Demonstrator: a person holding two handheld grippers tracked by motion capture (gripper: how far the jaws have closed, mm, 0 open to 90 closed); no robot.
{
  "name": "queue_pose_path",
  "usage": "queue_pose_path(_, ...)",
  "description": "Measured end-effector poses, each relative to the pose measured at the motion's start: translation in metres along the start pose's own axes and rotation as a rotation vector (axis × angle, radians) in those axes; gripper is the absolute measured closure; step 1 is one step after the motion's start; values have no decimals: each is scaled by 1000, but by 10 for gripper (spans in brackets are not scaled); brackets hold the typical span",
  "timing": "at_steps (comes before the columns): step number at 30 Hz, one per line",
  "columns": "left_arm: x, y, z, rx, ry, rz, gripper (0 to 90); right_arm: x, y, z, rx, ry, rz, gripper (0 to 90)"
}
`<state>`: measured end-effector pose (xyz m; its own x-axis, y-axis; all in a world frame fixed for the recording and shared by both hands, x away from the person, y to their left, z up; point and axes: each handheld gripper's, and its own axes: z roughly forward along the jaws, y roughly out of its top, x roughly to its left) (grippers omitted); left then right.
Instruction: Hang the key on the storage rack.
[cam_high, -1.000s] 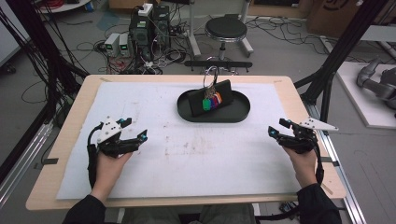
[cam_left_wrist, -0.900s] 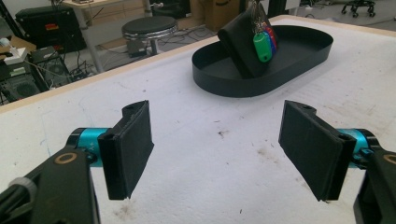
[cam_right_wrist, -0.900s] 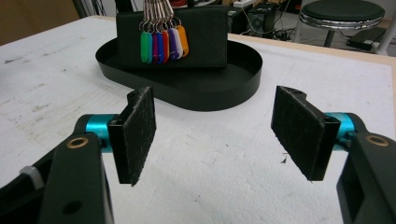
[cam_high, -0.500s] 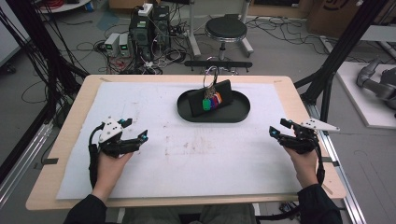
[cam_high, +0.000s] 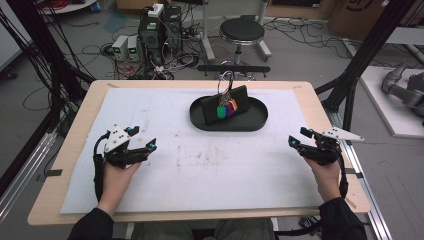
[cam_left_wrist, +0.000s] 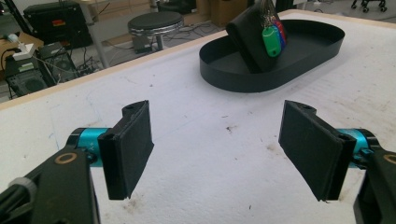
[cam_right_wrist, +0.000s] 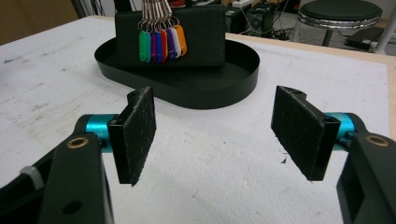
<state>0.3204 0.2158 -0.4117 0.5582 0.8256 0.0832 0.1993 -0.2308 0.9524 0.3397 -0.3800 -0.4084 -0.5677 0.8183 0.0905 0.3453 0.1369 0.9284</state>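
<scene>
two pairs of black jaws stand wide apart, each with nothing between its pads but bare white mat. the left gripper (cam_high: 144, 145) sits low over the mat (cam_high: 210, 170) near the table's left side, held in the person's left hand (cam_high: 116, 175), its jaws turned toward the middle. the right gripper (cam_high: 298, 140) sits near the mat's right edge in the right hand (cam_high: 325, 172), jaws likewise facing inward and empty. both are well apart from each other and from the tray.

in the left gripper view the left gripper (cam_left_wrist: 217, 140) looks across stained mat toward the tray (cam_left_wrist: 280, 74), which lies ahead and to the right. in the right gripper view the right gripper (cam_right_wrist: 212, 135) faces the tray (cam_right_wrist: 205, 91) more squarely, ahead and slightly left.

the tray (cam_high: 200, 117) is a black oval dish at the mat's far middle. a black holder (cam_high: 241, 97) stands tilted inside it, and a bunch of key tags (cam_high: 226, 109) hangs on its front from metal rings: green, blue, red, purple, white and orange in the right gripper view (cam_right_wrist: 161, 44).

beyond the table (cam_high: 75, 135) stand a stool (cam_high: 242, 31) and cabled electronics on the floor.
</scene>
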Motion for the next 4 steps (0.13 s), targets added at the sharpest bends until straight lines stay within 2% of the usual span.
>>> queue_pose_path(4,0,-1,1,4,1,-3,257,0,0,0,-3,-3,-1,314)
